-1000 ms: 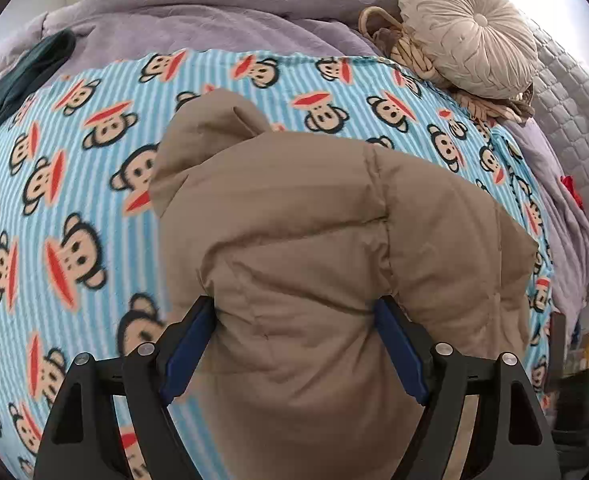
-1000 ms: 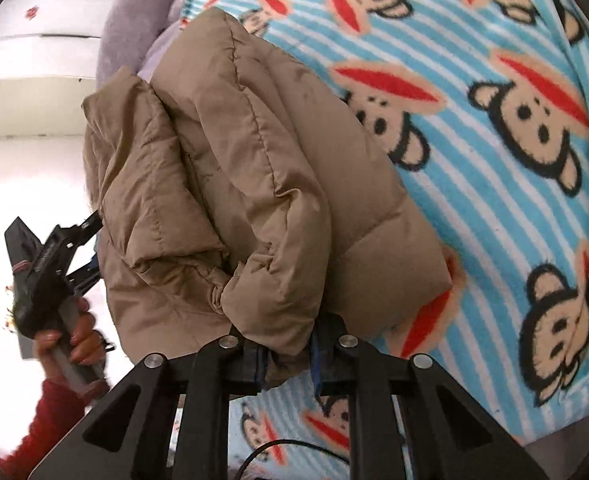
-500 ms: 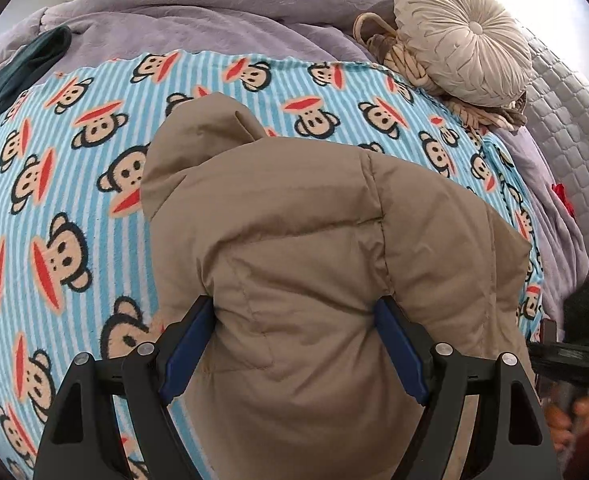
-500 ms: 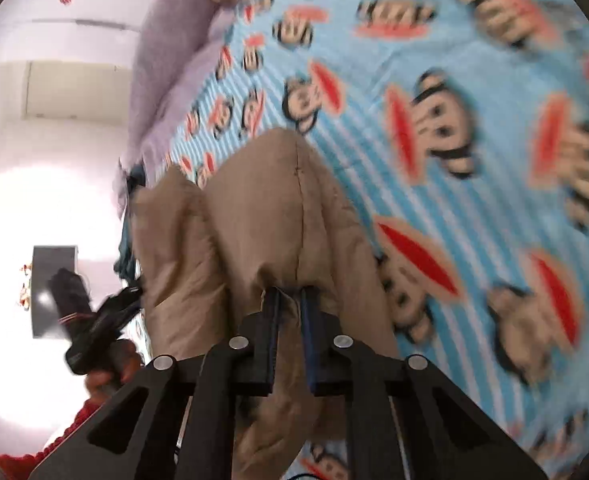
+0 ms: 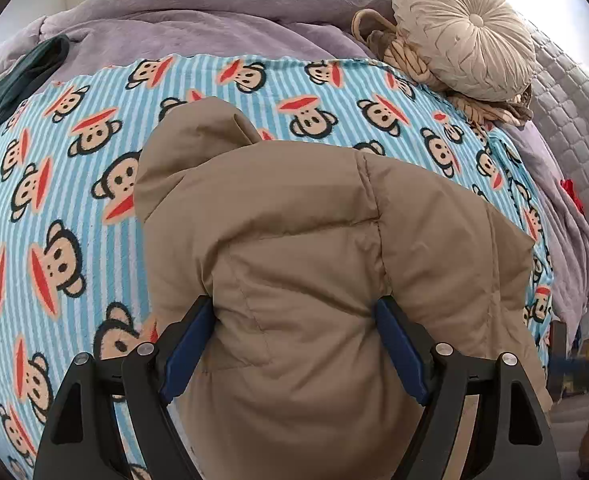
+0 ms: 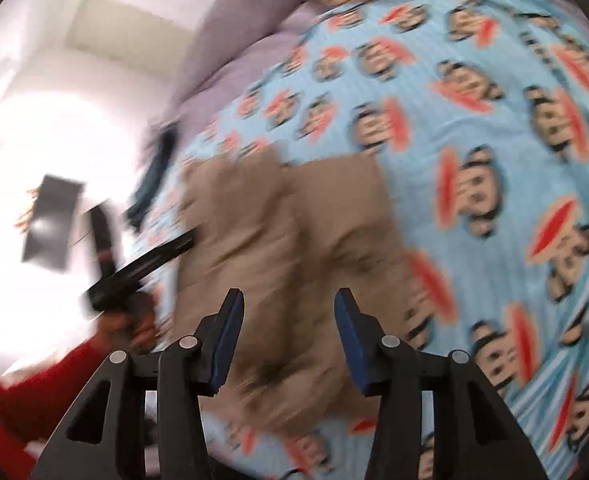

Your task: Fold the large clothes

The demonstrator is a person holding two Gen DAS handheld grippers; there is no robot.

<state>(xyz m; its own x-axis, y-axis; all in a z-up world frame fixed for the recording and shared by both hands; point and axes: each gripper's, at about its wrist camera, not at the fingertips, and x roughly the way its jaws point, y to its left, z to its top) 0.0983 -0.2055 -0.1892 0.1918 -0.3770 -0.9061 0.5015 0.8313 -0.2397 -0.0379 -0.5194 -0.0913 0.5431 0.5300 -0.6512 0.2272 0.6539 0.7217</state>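
on the monkey-print striped blue blanket (image 5: 74, 184), my left gripper (image 5: 294, 344) straddles the folded puffy tan jacket (image 5: 314, 248) wide apart, my right gripper (image 6: 288, 336) gapes empty; unpinned, it may spring open.

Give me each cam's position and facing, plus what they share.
Left wrist: on the left gripper, facing across the bed toward the round cushion; its jaws stand wide around the tan puffer jacket.
Right wrist: on the right gripper, jaws open, blurred, looking over the jacket; a red-sleeved hand shows at left, holding the left gripper.
Shared: the jacket, the monkey-print blanket, the left gripper.
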